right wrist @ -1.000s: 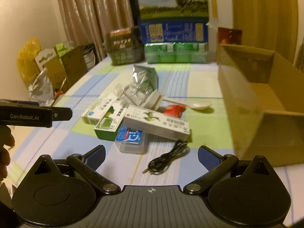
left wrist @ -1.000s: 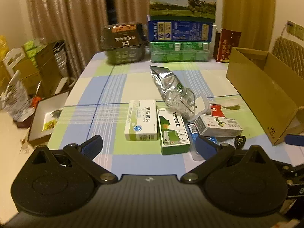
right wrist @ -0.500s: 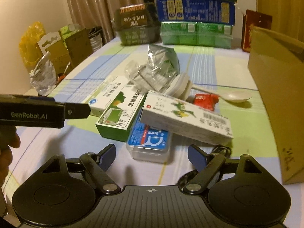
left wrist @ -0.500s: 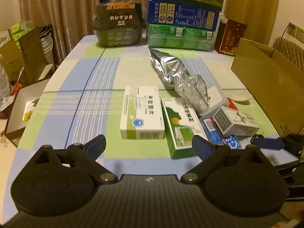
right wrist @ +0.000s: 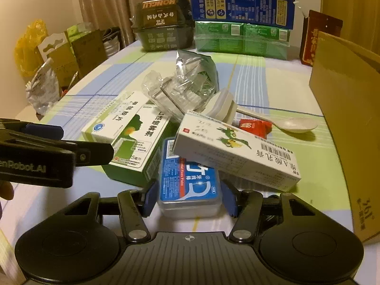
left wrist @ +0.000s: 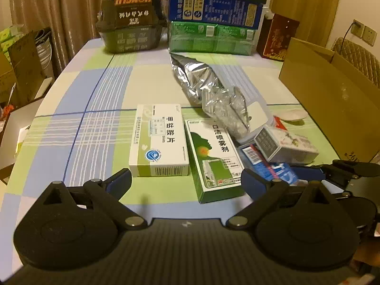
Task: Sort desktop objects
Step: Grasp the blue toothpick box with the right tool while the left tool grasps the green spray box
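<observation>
A pile lies mid-table: a white-green medicine box (left wrist: 160, 140), a green spray box (left wrist: 213, 156), a clear floss-pick case with blue label (right wrist: 188, 185), a long white box with a bird print (right wrist: 237, 149) resting on it, crumpled foil and clear wrap (left wrist: 209, 95), a white spoon (right wrist: 294, 124) and a red packet (right wrist: 255, 128). My left gripper (left wrist: 186, 181) is open above the near ends of the two boxes. My right gripper (right wrist: 190, 199) is narrowed with its pads at both sides of the floss case; contact is unclear.
An open cardboard box (right wrist: 344, 109) stands at the table's right edge. Stacked cartons (left wrist: 213, 19) and a dark basket (left wrist: 131, 26) line the far edge. The left gripper's body (right wrist: 47, 154) reaches in at the left of the right wrist view.
Both grippers have moved forward and down toward the pile. The right gripper has narrowed from wide open around the floss case.
</observation>
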A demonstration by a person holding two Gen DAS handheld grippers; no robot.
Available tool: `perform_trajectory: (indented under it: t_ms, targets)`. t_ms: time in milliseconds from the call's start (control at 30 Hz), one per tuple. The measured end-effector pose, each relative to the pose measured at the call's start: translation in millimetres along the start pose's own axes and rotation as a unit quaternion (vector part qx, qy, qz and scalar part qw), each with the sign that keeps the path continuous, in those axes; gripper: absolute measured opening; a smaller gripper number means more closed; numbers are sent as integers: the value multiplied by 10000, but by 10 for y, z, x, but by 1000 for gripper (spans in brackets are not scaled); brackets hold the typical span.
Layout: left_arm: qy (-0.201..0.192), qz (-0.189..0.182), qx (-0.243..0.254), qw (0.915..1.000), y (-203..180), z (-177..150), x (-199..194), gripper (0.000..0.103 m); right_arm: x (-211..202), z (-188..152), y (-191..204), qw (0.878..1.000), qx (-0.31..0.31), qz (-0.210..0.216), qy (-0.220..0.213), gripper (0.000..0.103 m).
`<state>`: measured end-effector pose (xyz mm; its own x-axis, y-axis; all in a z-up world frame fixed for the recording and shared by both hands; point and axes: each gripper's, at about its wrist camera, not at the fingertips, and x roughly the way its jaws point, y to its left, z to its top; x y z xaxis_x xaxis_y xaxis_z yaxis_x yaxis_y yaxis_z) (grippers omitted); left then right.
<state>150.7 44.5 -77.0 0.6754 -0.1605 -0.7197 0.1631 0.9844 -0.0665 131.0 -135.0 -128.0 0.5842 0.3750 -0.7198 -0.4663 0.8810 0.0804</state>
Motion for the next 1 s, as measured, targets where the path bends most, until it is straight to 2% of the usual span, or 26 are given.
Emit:
perform_trajectory:
  t_ms: [267,300,333,400,567,600,633,733,1000]
  targets:
    - [102,-97,168,9998,-167,43,176,94,-80,-32,-126,9995,147,-276,-3,53]
    - [123,-132,217,9996,-199,50,214,90,-88,-38,-128,9994,151,-297,3,53]
    - [134,-157,238,9995,-224,53,246,81,-89,-35,-122,9994,144,-308,7,53]
    - [155,-225,251,9993,-257,59,303,72,-88,-31,-102,9994,116,-329,7,53]
    - [233,-326,240,9989,-302,62,403,67,-90,-31,-113,9995,129,-305,3,53]
    - [260,-321,268,9988,-316,56,419,60,-95,-33,-119,9995,121,-286,2,53]
    - [285,-297,277,9988,-326,51,426,57,-107,-39,-119,9996,126,-256,17,53]
    - [276,-177,193,9993,-306,21,377,52,-191,-63,-95,9999,81,-137,38,53]
    - [409,78,91,9991,-330,-373,-181,51,-546,-297,-25,9995,-65,225,188,53]
